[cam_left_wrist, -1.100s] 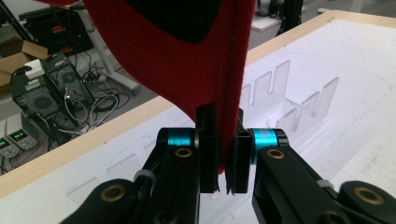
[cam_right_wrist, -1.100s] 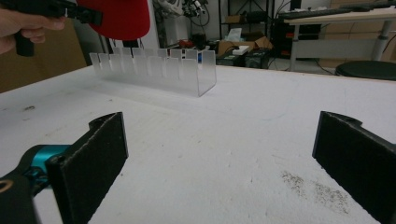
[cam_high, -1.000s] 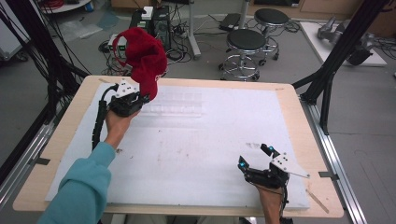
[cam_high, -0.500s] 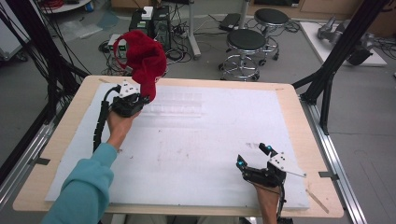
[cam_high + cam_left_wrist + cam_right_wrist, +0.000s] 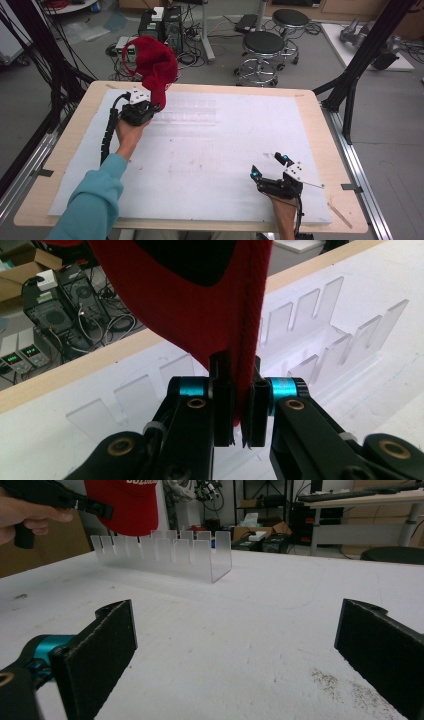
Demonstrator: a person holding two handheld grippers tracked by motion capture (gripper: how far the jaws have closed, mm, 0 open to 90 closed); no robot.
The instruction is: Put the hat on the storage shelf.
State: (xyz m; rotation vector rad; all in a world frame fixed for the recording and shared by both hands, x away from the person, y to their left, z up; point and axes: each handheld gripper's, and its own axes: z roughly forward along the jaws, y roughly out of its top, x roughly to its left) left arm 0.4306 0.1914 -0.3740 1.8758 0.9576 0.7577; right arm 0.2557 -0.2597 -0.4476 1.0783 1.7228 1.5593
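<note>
While left gripper point(image 5: 239, 432) jaws clamp only the red fabric cap's point(image 5: 154, 67) edge above the clear acrylic slotted rack point(image 5: 165, 552), it may slip; right gripper point(image 5: 270, 167) gapes idle.

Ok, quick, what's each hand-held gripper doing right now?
Left hand-held gripper: closed on the red cap, held up above the clear slotted rack.
Right hand-held gripper: open, holding nothing, low over the white table cover.

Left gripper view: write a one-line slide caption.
Left claw shut on a red cap, held above a clear slotted rack on the white table.
</note>
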